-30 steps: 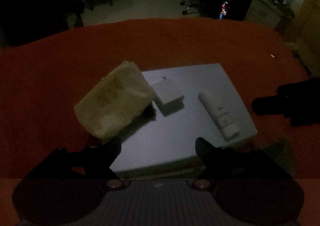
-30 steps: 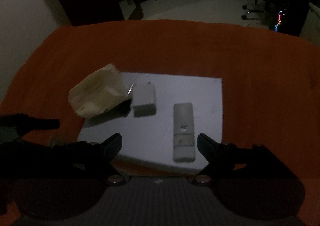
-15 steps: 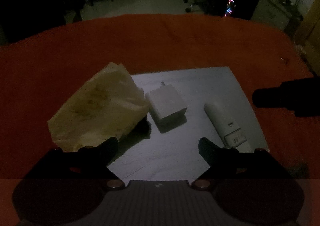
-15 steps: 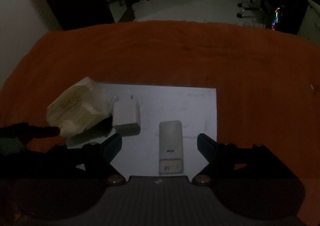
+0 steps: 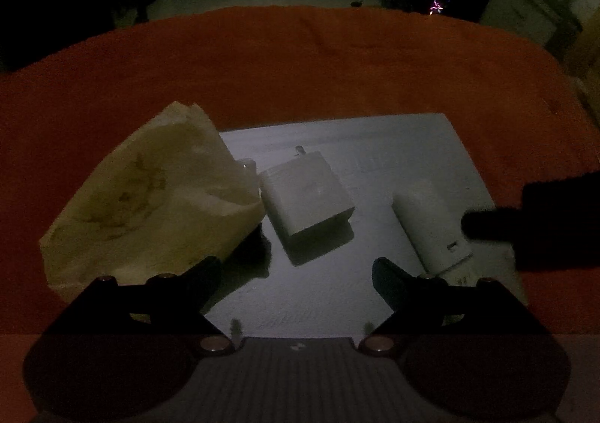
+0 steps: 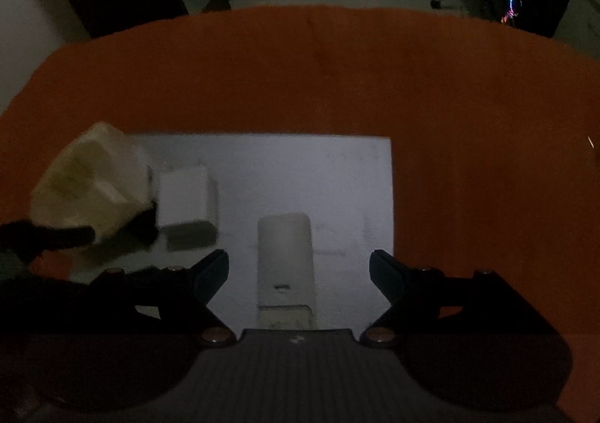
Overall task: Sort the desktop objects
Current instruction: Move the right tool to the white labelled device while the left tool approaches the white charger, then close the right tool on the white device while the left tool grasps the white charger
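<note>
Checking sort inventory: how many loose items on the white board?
3: crumpled paper bag overhanging its left edge, charger cube mid-board, long white device between the open right claw's fingers.

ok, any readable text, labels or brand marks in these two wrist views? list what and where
None can be read; the views are dark.
Tissue pack: brownish print on the wrapper, too blurred to read.
White board: faint scribbles at the near edge and top, illegible.
White bar-shaped device: a small dark mark near its end, shape only.
White charger: no visible lettering.

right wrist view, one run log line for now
right tool: open, white stick device between fingers | left tool: open, near charger | nothing held
</note>
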{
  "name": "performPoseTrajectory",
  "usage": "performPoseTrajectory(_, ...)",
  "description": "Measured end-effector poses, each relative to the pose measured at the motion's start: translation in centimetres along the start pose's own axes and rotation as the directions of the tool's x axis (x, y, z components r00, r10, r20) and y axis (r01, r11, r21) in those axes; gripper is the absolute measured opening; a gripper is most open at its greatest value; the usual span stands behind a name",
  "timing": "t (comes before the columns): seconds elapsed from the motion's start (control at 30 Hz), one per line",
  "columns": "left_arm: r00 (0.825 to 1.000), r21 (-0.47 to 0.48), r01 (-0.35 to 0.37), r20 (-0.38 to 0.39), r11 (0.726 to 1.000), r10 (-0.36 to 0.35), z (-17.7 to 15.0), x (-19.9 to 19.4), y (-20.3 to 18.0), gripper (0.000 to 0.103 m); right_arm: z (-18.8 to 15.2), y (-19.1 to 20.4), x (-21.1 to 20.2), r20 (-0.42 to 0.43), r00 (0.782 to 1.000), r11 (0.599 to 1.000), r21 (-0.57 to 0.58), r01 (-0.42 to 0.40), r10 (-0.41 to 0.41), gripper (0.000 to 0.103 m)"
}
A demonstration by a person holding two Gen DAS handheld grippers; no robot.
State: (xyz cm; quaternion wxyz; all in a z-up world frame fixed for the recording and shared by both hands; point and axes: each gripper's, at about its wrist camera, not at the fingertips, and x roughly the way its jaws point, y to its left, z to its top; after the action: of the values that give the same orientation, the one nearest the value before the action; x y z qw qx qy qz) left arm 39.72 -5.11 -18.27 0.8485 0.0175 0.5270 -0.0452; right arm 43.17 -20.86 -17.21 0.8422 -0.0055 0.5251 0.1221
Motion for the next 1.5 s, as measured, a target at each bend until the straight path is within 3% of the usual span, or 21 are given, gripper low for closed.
performPoseTrajectory(0.3,0.999,-0.084,-0.033,0.006,0.996,0.034,2.2,2.5,0.5,0.087,-1.4,0.3,3.3,-0.073,0.997,0.998,-0.057,0.014,-0.018,0.084)
performPoseTrajectory(0.6,1.000,-0.186,-0.019,-0.026,0.982,0.014,3.7,5.3,1.0,0.088,-2.5,2.6,4.6,-0.151,0.988,0.982,-0.187,0.007,-0.036,0.065)
performPoseTrajectory(0.77,0.997,-0.129,-0.065,-0.035,0.989,0.061,3.9,5.9,0.0,0.089,-2.5,3.1,4.8,-0.162,0.984,0.978,-0.204,0.036,-0.070,0.058)
performPoseTrajectory(0.83,0.997,-0.129,-0.060,-0.047,0.990,0.054,3.9,6.4,-0.1,0.084,-2.5,3.2,4.8,-0.160,0.985,0.980,-0.199,0.028,-0.061,0.051)
performPoseTrajectory(0.93,0.999,-0.162,-0.047,-0.022,0.986,0.044,3.5,6.2,0.2,0.074,-2.7,3.0,4.2,-0.150,0.987,0.979,-0.203,0.033,-0.065,0.051)
performPoseTrajectory(1.1,1.000,-0.114,-0.027,-0.008,0.993,0.026,3.1,5.2,0.1,0.073,-2.9,2.7,4.0,-0.144,0.988,0.981,-0.192,0.026,-0.055,0.050)
performPoseTrajectory(1.23,0.998,-0.106,0.027,-0.051,0.994,-0.033,2.2,3.7,0.8,0.073,-2.9,2.8,4.1,-0.139,0.989,0.979,-0.201,0.029,-0.058,0.049)
performPoseTrajectory(1.33,0.996,-0.025,0.027,-0.085,0.999,-0.029,0.7,2.7,0.3,0.073,-3.0,2.9,4.2,-0.144,0.987,0.979,-0.199,0.038,-0.068,0.049)
performPoseTrajectory(1.43,0.994,0.011,0.049,-0.098,0.999,-0.047,-0.4,1.4,0.3,0.064,-3.0,2.9,3.8,-0.158,0.984,0.977,-0.207,0.043,-0.076,0.049)
performPoseTrajectory(1.47,0.993,0.028,0.055,-0.105,0.998,-0.052,-0.5,1.1,0.2,0.054,-3.0,2.9,3.7,-0.165,0.983,0.977,-0.209,0.044,-0.079,0.049)
performPoseTrajectory(1.5,0.991,0.026,0.063,-0.121,0.998,-0.060,-0.5,1.0,0.3,0.053,-3.0,2.8,3.6,-0.173,0.981,0.976,-0.212,0.044,-0.082,0.049)
